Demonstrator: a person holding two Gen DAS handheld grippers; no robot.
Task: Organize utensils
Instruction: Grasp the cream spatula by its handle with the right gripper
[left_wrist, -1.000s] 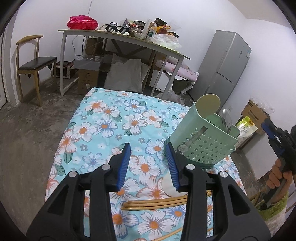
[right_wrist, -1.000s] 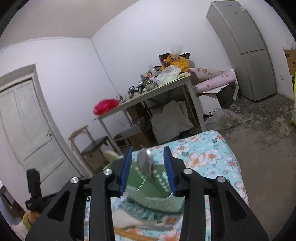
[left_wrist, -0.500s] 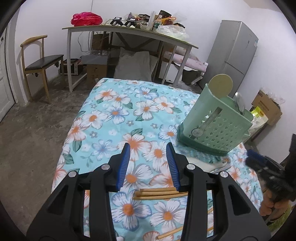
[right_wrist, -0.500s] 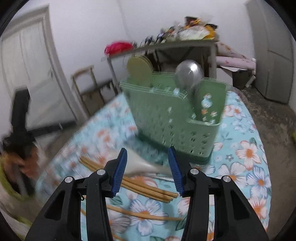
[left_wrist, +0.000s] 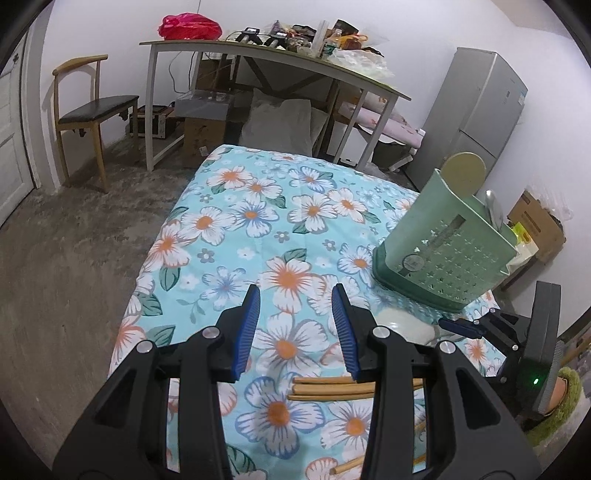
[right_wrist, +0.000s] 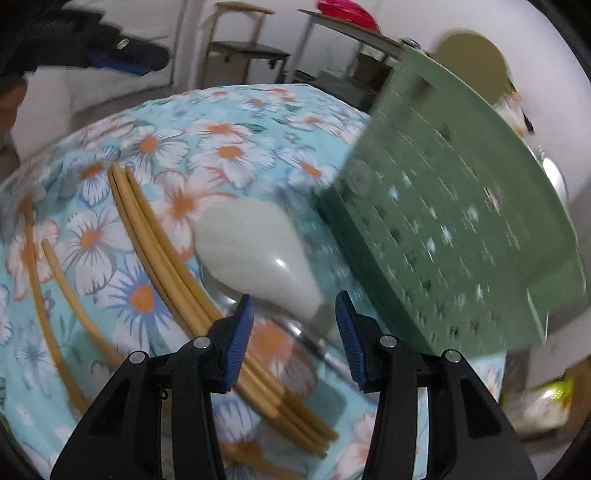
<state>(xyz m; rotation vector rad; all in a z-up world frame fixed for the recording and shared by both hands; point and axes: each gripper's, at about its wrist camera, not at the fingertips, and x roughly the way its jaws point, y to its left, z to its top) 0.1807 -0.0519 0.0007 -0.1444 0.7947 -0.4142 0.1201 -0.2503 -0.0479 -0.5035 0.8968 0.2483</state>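
Observation:
My left gripper (left_wrist: 295, 295) stands open over the floral cloth (left_wrist: 236, 225) with nothing between its fingers. Wooden chopsticks (left_wrist: 332, 386) lie just below its right finger. A green perforated holder (left_wrist: 443, 254) stands at the right with a round beige utensil (left_wrist: 464, 171) and a metal spoon (left_wrist: 492, 206) in it. My right gripper (right_wrist: 293, 299) is open and low over the cloth. The narrow end of a white spoon (right_wrist: 255, 251) lies between its fingertips, and the pads are not pressing on it. Several chopsticks (right_wrist: 166, 258) lie to its left and the holder (right_wrist: 461, 221) rises close on its right.
The cloth-covered surface drops off to a concrete floor (left_wrist: 66, 258) on the left. Behind stand a long cluttered table (left_wrist: 280, 62), a chair (left_wrist: 92, 110), a grey fridge (left_wrist: 476, 118) and cardboard boxes (left_wrist: 535, 229). The right gripper's body (left_wrist: 517, 332) is at the lower right of the left wrist view.
My right gripper swung from above the holder, where a metal spoon was between its fingers, down to the cloth and rolled over the white spoon. My left gripper sank a little.

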